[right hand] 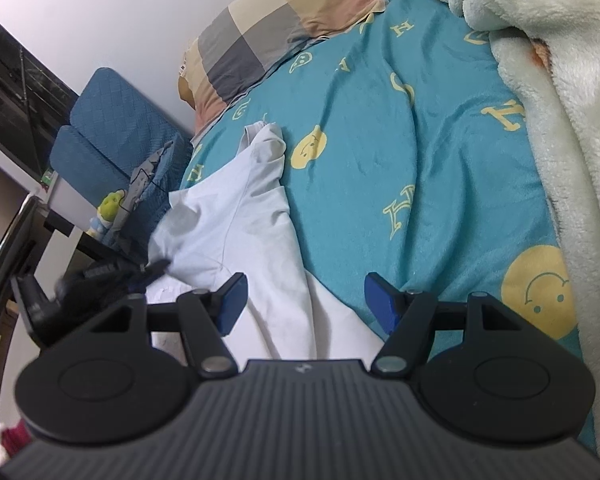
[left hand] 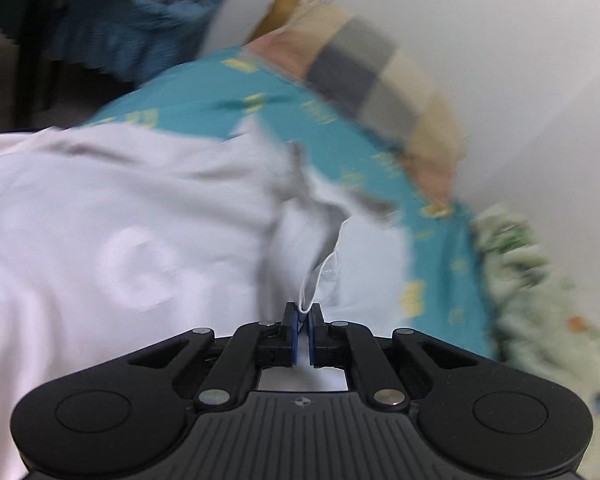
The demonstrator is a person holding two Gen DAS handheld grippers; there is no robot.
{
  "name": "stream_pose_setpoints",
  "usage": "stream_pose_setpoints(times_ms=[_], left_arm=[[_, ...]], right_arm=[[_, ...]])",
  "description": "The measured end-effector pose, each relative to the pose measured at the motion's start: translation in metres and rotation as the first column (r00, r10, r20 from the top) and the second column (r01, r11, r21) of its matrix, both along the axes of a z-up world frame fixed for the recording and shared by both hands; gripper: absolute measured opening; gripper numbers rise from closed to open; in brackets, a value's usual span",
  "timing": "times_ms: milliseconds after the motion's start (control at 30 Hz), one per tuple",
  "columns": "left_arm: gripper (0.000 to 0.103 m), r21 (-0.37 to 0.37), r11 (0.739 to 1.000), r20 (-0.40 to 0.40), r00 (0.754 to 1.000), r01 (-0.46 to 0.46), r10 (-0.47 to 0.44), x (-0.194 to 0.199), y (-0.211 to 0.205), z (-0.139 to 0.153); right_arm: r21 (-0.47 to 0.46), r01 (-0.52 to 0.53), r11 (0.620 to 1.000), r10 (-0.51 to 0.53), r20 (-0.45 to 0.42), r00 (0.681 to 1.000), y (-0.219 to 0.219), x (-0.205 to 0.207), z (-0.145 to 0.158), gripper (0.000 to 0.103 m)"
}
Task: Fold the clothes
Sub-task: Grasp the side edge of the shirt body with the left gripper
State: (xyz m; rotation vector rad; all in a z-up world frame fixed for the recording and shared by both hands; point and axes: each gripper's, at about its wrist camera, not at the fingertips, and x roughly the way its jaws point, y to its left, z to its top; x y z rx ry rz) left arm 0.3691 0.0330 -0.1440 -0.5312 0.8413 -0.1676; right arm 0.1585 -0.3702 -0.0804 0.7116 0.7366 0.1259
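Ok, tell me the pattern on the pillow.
The pillow is checked in grey, beige and pink blocks; the right wrist view shows it sharpest.

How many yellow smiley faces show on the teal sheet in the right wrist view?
3. One beside the white shirt's upper tip, one at the lower right by the fleece blanket, one small below the pillow. Others may be hidden.
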Motion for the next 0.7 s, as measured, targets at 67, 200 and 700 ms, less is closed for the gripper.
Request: stream_pose_setpoints(times_ms=[67,200,700], left_arm=[[0.004,-0.012,1.0,-0.016,1.0,-0.013,0.013,-0.01,0.006,-0.003],[0.021,-0.041,0.999,-0.007,1.0,-0.016,0.015,-0.042,0.009,0.006],[0.045,0.009,0.965,0.056,0.963,0.262,-0.263,-0.268,-0.133,0.048]], right_arm=[[0.002,0.001,1.0,-0.001,0.0,1.0,-0.003,0.001,0.0,0.068],[-0.015,-0.02,1.0,0.021,0.021,1.0,-0.012,0.002,0.008,0.068],[-0.051,0.05,0.997,-0.042,0.141,0.989,-0.047,-0.036,0.057,0.068]])
